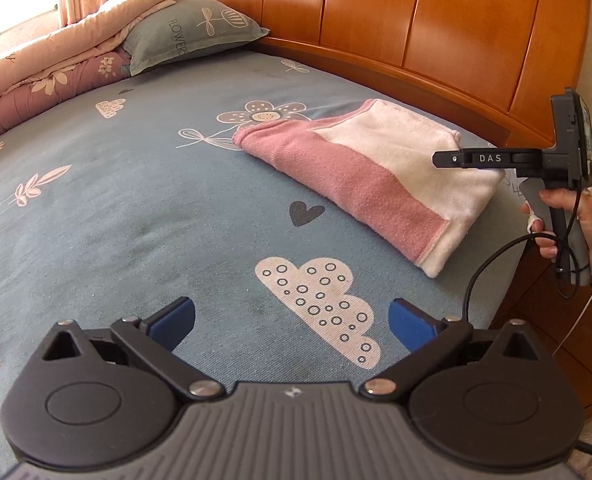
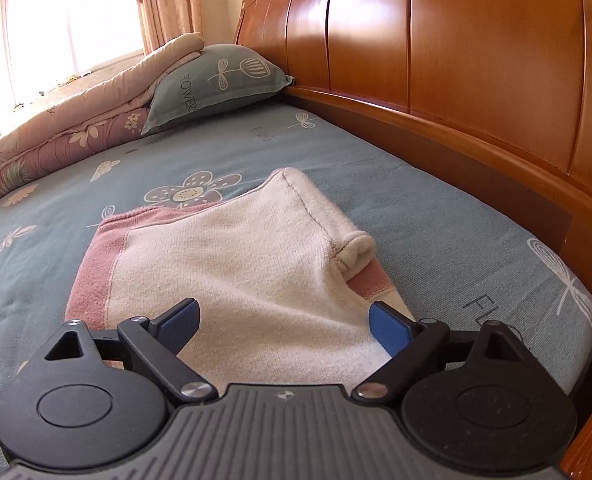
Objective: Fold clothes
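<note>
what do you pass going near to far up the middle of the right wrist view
right gripper, its fingers wide apart with nothing pinched → folded pink and white garment → flower print on the blue sheet → grey-green pillow → curtained window

The left wrist view looks down across the bed (image 1: pixel 135 208) from well back, facing the headboard (image 1: pixel 416 32); the right wrist view sits close over the folded garment (image 2: pixel 235 264), perhaps lower. Both share garment, pillow (image 2: pixel 215 80) and headboard
</note>
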`<action>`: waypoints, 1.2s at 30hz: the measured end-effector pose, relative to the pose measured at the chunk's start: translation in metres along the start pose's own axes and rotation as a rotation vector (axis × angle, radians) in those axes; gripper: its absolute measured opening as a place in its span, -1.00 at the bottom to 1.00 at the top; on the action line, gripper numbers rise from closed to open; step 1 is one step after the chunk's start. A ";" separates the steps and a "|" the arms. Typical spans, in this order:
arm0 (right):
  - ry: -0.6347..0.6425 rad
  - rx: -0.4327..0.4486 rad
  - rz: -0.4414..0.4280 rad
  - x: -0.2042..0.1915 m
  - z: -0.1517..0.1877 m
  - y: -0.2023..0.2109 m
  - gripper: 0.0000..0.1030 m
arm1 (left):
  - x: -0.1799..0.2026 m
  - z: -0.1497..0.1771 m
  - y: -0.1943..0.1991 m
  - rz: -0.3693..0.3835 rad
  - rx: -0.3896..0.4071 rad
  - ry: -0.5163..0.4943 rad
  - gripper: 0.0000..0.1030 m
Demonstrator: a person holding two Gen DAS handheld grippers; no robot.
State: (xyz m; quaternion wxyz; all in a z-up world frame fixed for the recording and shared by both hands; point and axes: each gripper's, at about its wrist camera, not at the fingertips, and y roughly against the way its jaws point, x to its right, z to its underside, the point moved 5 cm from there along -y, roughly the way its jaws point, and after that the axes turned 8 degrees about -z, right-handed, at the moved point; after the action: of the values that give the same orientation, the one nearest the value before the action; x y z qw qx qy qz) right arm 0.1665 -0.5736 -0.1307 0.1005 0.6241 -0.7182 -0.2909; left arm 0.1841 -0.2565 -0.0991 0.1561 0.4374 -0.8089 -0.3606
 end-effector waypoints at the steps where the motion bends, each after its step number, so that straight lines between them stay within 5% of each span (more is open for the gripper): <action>1: 0.007 0.004 -0.017 -0.004 -0.003 -0.001 0.86 | -0.001 0.000 -0.002 -0.002 -0.005 0.002 0.98; 7: 0.025 0.006 -0.106 -0.020 -0.016 -0.011 0.91 | -0.005 0.000 -0.006 0.002 -0.016 0.022 0.98; 14: 0.023 -0.023 -0.015 -0.007 -0.013 -0.027 0.82 | -0.006 -0.003 -0.004 -0.051 0.015 -0.038 0.98; 25: 0.044 -0.079 0.018 -0.040 0.021 0.044 0.91 | 0.000 -0.011 0.010 0.073 0.047 0.017 0.98; 29: 0.029 -0.126 0.007 -0.064 0.049 0.067 0.94 | 0.008 -0.012 0.017 0.064 0.054 -0.005 0.98; 36: 0.021 -0.218 0.116 -0.103 0.083 0.095 1.00 | 0.019 -0.008 0.026 0.089 0.014 0.017 0.98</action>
State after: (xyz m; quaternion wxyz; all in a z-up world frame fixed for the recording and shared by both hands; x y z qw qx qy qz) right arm 0.0652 -0.4460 -0.1237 0.1919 0.5698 -0.7160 -0.3546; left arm 0.1626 -0.2664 -0.0763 0.1756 0.4050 -0.8288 -0.3439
